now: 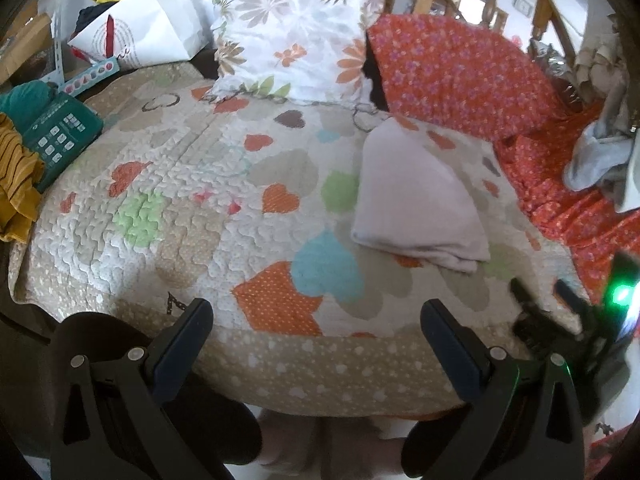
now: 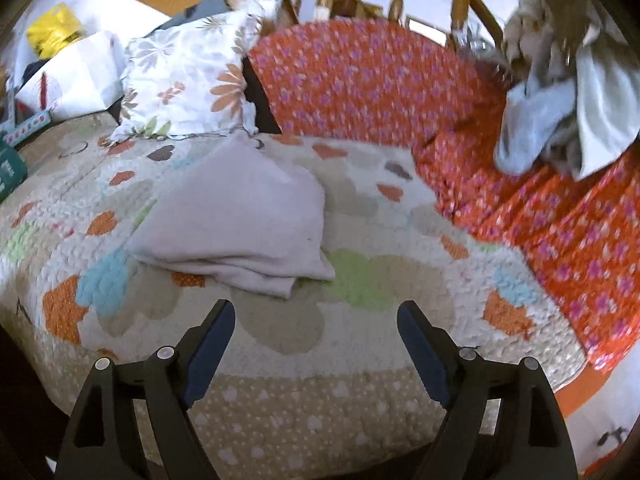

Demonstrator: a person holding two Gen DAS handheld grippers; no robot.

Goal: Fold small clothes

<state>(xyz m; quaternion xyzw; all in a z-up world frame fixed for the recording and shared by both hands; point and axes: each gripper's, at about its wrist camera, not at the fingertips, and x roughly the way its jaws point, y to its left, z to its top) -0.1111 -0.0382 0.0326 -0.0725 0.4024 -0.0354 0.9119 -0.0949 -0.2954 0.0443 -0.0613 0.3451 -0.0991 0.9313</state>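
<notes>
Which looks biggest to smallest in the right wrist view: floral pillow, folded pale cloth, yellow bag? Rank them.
1. Folded pale cloth, though it lies nearer the camera, which enlarges it.
2. Floral pillow, close in apparent size, so this order is unsure.
3. Yellow bag, clearly smallest, far back and partly hidden.

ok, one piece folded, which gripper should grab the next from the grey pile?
Right, probably. The grey pile lies on the orange spread at the far right; the right gripper is open and nearer that side. The left gripper, also open, faces the folded cloth.
</notes>
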